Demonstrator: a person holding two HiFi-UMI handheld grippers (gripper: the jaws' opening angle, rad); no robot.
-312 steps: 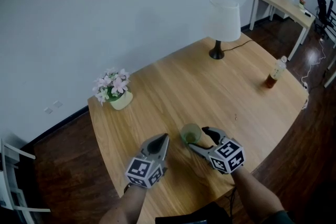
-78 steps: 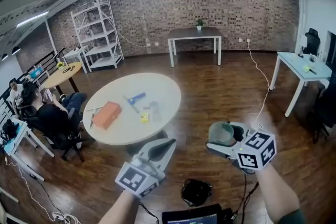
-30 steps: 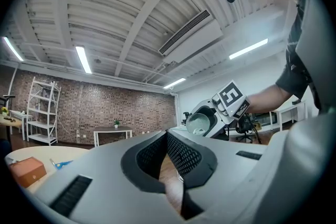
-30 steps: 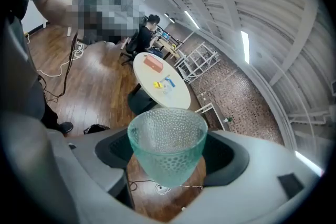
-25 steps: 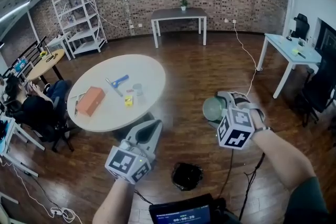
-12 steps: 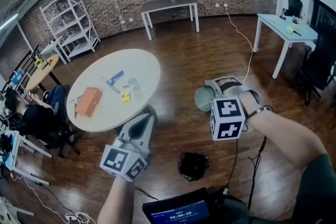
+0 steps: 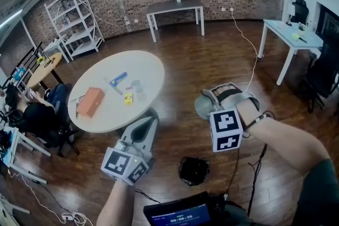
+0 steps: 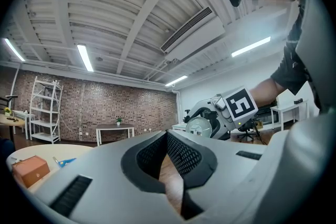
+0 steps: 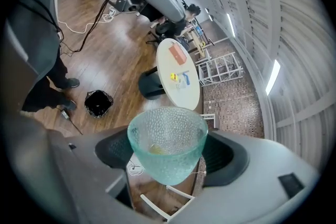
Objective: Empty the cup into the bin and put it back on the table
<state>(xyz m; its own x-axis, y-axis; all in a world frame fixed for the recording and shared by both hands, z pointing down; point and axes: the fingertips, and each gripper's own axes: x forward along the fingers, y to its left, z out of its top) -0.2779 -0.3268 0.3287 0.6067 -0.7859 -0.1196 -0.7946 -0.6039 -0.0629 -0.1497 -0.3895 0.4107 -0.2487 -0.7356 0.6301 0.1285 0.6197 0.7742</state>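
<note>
R gripper [image 7: 213, 100] clamped on cup [image 9: 167, 145] (small yellow bit inside) | cup tipped sideways, held in air above floor, near bin [image 7: 193, 170] | L gripper [image 7: 149, 117] jaws together, empty

**Operator rig: two hand-held claws with marker cubes**

Your left claw [image 7: 150, 120] and right claw [image 7: 211, 99] share one build: a smooth light-grey shell that tapers toward the tips. Each carries a white cube printed with black square markers, the left cube [image 7: 125, 165] and the right cube [image 7: 226, 129], at the rear of the shell. In the left gripper view, the inner pads [image 8: 185, 157] are black with a fine mesh texture, and dark rectangular slots [image 8: 71, 195] are recessed into the grey shell on either side. A dark strap [image 7: 255, 119] crosses your right wrist. You wear a dark short sleeve [image 7: 324, 188] on the right arm; both forearms are uncovered.
</note>
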